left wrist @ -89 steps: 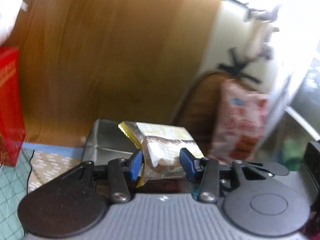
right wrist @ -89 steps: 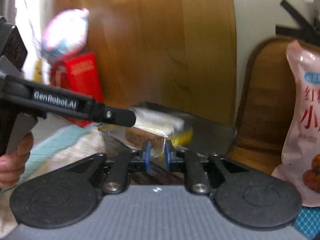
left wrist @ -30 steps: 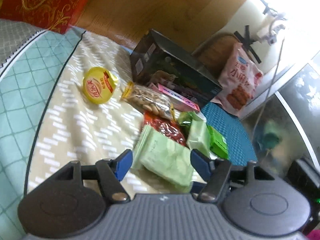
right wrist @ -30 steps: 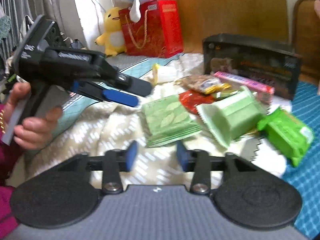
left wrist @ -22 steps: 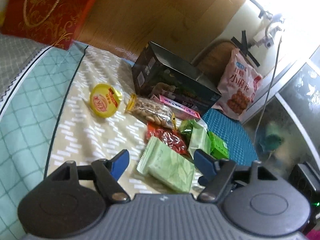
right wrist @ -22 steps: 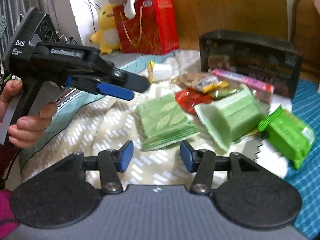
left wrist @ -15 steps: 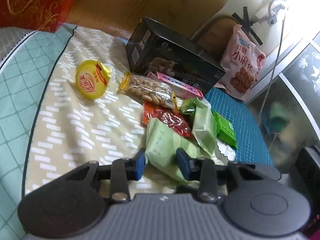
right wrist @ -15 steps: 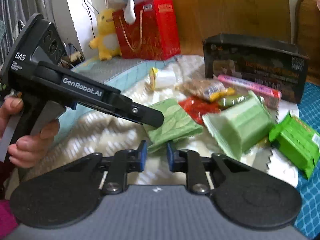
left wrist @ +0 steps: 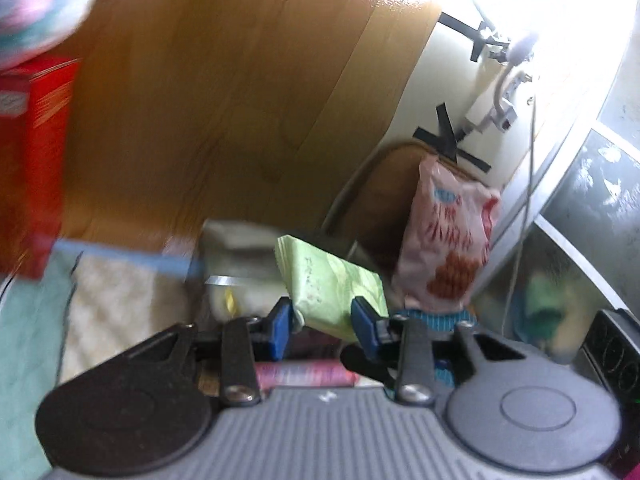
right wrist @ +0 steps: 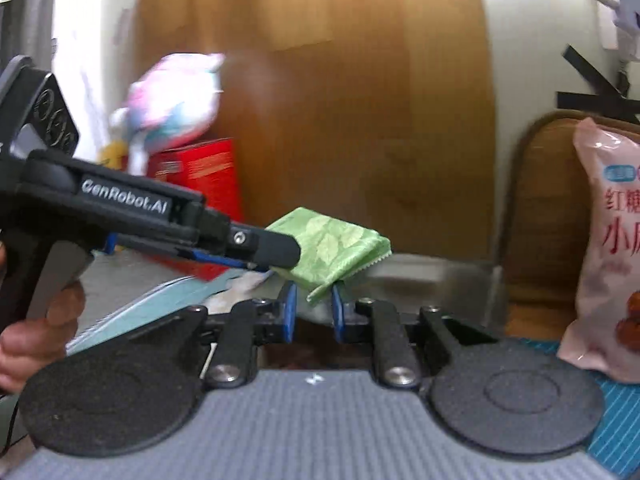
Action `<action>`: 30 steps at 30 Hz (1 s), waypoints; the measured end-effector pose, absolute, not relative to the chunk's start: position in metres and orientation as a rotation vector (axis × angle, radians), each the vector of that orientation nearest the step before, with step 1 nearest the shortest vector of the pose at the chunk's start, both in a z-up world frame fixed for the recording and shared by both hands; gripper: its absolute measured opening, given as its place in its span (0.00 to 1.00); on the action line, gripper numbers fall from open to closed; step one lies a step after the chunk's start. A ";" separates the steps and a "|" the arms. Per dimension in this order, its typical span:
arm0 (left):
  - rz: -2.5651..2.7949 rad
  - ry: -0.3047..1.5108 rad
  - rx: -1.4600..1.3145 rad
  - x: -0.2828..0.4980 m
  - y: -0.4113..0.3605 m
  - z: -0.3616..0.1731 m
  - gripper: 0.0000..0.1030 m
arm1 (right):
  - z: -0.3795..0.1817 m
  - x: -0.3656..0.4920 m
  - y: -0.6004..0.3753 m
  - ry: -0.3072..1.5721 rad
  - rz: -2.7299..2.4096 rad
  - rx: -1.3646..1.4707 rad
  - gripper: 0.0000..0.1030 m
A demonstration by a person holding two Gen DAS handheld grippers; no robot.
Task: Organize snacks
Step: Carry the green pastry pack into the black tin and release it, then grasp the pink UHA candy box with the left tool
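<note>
The left gripper (left wrist: pixel 322 322) is closed on a green packet (left wrist: pixel 332 284). Its 2 blue pads press the packet's near end from either side, at lower centre of the left wrist frame. The jaws have just been closing, with the packet between them.

The right gripper (right wrist: pixel 312 312) pinches the packet (right wrist: pixel 332 248) by its lower corner, at centre of the right wrist frame. Its jaws have likewise just been closing on the packet. In this view the left gripper (right wrist: pixel 276 258) enters from the left and meets the packet's left edge. A hand (right wrist: pixel 36 328) holds its handle at the lower left.

The packet is held in the air by both grippers, in front of a grey box (left wrist: pixel 240 252). The box is blurred.

A pink bag (left wrist: pixel 448 240) stands right of centre against a wooden chair (left wrist: pixel 376 196). A red box (right wrist: pixel 200 176) and a plush toy (right wrist: pixel 172 96) sit at left before a wooden panel (right wrist: pixel 340 100).
</note>
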State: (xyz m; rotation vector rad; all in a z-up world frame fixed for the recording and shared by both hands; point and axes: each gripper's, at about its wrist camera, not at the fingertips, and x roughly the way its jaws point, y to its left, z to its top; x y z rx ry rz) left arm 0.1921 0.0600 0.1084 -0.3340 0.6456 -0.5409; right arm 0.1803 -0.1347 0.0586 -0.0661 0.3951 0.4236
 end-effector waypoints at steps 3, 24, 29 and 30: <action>-0.549 0.663 -0.343 0.225 0.044 0.102 0.34 | 0.055 0.199 -0.147 0.419 0.369 -0.070 0.25; -0.540 0.778 -0.313 0.192 0.017 0.056 0.53 | 0.007 0.133 -0.225 0.560 0.325 0.024 0.47; -0.427 0.837 -0.326 0.203 0.030 0.038 0.61 | -0.002 0.169 -0.209 0.616 0.379 0.053 0.47; -0.409 0.837 -0.318 0.205 0.032 0.037 0.64 | -0.005 0.175 -0.205 0.627 0.385 0.053 0.47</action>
